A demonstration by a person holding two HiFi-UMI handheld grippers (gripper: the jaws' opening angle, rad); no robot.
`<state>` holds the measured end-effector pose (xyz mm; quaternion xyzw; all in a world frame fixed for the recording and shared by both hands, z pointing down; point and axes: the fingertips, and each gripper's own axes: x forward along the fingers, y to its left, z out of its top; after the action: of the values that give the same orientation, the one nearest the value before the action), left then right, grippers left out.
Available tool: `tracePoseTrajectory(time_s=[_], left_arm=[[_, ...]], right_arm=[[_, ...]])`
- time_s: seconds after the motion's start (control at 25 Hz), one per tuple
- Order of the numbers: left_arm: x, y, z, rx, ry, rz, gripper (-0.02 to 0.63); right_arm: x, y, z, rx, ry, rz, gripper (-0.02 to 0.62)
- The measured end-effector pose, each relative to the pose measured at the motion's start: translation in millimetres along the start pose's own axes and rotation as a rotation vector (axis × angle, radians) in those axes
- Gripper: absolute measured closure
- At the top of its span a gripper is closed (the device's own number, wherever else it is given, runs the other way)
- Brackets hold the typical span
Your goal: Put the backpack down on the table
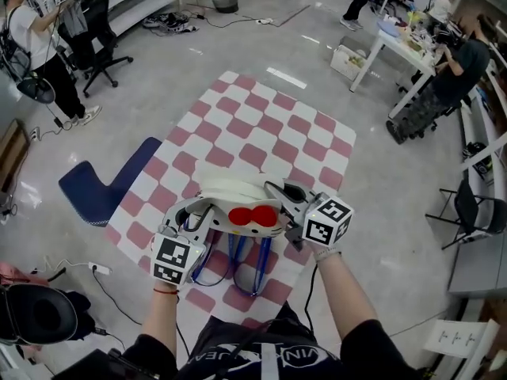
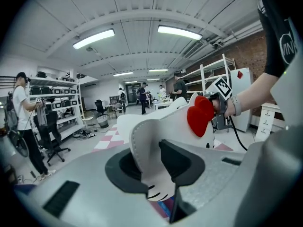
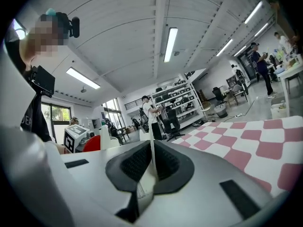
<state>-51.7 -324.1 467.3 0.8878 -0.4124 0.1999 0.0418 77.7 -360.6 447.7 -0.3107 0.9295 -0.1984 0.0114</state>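
**White cat-face backpack, carried between both jaws above the counter**

- **Counter** [image 1: 261, 125]: covered with a pink-and-white checked cloth. It lies below and ahead of both jaws and is your landing spot.
- **Backpack** [image 1: 238, 200]: spans from one pair of jaws to the other and looks clear of the cloth. It appears to be soft padded leatherette, light, with little stiffness, so expect the middle to sag. The smooth skin may slip under a shallow pinch.
- **Left gripper** [image 2: 151, 167]: its jaws stand about halfway apart and are clamped on a thick padded flap at the bag's edge. This is the firmer hold, so let it carry the load.
- **Right gripper** [image 3: 151, 167]: its jaws are nearly together, pinching a thin white edge. Judge this the weaker hold and avoid tugging on it.
- **Blue straps** [image 1: 238, 264]: these dangle below the jaws and are likely to touch down first.
- **Red bow** [image 1: 255, 215]: sits between the jaws on the bag's face. It is no place to grip.
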Motion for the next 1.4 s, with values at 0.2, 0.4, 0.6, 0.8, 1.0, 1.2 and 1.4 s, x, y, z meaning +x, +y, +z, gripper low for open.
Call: tracePoseTrajectory(time_s=[0.2, 0.4, 0.6, 0.8, 1.0, 1.2, 1.4], left_arm=[[10.5, 5.3, 4.0, 0.015, 0.006, 0.038, 0.505], [13.2, 10.9, 1.8, 0.013, -0.002, 0.068, 0.505], [10.9, 6.1, -1.7, 0.021, -0.002, 0.064, 0.505], [10.2, -0.8, -7.5, 0.008, -0.003, 0.042, 0.505], [3.3, -8.6, -12.4, 0.017, 0.006, 0.022, 0.505], [-2.5, -16.2, -18.8, 0.018, 0.005, 0.012, 0.505], [-5.3, -22.0, -22.0, 0.008, 0.009, -0.017, 0.505]], right_arm=[[7.1, -13.5, 3.8, -0.008, -0.006, 0.024, 0.583], [14.0, -16.0, 6.2, -0.035, -0.026, 0.047, 0.583], [11.5, -15.9, 1.9, -0.031, -0.056, 0.080, 0.583], [6.2, -14.4, -4.0, -0.052, -0.071, 0.104, 0.583], [0.8, -3.9, -7.7, -0.115, -0.047, 0.110, 0.583], [-6.2, 5.5, -14.5, -0.184, -0.015, 0.109, 0.583], [-11.7, 9.4, -19.9, -0.202, -0.002, 0.096, 0.583]])
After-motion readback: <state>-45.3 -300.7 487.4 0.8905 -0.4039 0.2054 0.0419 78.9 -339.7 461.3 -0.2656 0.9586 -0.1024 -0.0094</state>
